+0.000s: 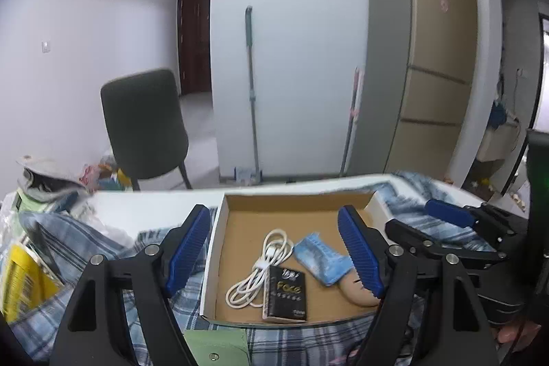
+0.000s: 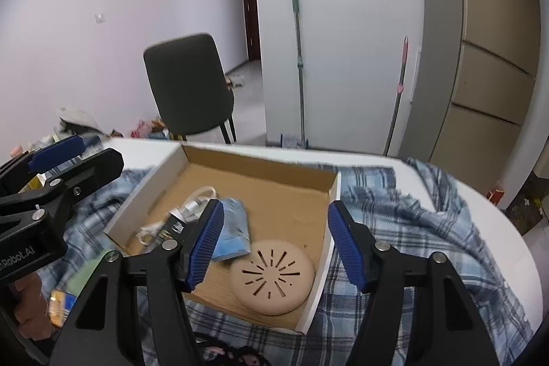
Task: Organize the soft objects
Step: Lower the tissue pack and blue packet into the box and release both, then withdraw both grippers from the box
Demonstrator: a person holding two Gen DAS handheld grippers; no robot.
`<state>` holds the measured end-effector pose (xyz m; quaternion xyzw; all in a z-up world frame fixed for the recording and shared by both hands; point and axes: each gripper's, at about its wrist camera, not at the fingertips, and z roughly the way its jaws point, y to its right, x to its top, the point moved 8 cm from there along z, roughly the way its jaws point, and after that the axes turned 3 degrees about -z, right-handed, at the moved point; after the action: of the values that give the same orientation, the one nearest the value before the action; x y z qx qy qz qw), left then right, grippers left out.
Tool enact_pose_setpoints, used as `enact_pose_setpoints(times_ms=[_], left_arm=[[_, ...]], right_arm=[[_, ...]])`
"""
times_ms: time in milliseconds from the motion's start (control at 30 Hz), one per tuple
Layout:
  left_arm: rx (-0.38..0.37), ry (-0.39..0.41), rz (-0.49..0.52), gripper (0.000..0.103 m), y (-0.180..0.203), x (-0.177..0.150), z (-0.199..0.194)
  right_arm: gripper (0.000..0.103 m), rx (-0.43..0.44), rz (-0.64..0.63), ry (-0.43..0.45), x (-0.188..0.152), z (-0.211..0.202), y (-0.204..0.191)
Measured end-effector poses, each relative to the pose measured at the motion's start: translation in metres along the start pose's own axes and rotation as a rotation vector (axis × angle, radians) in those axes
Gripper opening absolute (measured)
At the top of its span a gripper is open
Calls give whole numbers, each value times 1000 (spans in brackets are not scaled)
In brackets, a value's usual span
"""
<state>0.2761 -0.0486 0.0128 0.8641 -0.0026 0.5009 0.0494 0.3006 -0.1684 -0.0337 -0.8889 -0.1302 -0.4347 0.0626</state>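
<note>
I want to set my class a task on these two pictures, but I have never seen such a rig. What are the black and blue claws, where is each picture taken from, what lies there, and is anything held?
There is no robot: a person holds a two-finger gripper in each hand, and each carries a wide-angle camera looking along its fingers. One picture comes from the left gripper, the other from the right gripper. The blue strips are grip pads.

Both hang over a shallow cardboard box that lies on a blue plaid cloth on a white table. In the box are a coiled white cable, a small black packet, a light blue packet and a round tan disc with slits.

Both grippers are open; nothing is held.
</note>
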Motion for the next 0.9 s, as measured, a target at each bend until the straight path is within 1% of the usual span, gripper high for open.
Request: enact_pose_setpoints(times_ms=[67, 133, 200, 267, 300, 333, 400, 433, 467, 500, 533, 600, 667, 733, 800, 900], left_arm=[[-1, 49, 11, 79, 2, 12, -22], [15, 98, 24, 79, 1, 21, -40], [14, 147, 17, 79, -1, 28, -63], [11, 179, 10, 80, -3, 32, -83], [10, 200, 5, 82, -5, 33, -92], [8, 227, 0, 89, -7, 34, -104], [1, 299, -5, 94, -10, 34, -132], [4, 324, -2, 101, -11, 32, -143], [3, 342, 0, 103, -11, 30, -151], [1, 356, 3, 103, -13, 27, -160], [-8, 361, 8, 103, -14, 23, -167], [-29, 356, 27, 103, -15, 12, -181], [-30, 347, 58, 103, -15, -2, -191], [-25, 341, 77, 103, -15, -15, -199], [-21, 331, 78, 103, -19, -30, -203], [-21, 278, 77, 103, -26, -53, -197]], right_arm=[[62, 3, 3, 26, 8, -15, -3], [62, 7, -1, 54, 15, -33, -6], [62, 6, -12, 88, 22, -53, -10], [64, 4, -20, 127, 26, -77, -14], [64, 6, -22, 142, 28, -87, -17], [65, 8, -25, 157, 30, -97, -19], [65, 10, -32, 195, 31, -120, -26], [66, 12, -34, 210, 31, -128, -28], [67, 17, -36, 229, 30, -140, -31], [68, 22, -36, 240, 29, -147, -33], [70, 25, -34, 255, 28, -156, -35], [78, 26, -30, 284, 23, -171, -40], [98, 18, -24, 316, 18, -185, -43], [102, 7, -6, 350, 12, -194, -42], [103, 1, 16, 389, 5, -202, -42], [103, 4, 24, 401, -9, -202, -45]])
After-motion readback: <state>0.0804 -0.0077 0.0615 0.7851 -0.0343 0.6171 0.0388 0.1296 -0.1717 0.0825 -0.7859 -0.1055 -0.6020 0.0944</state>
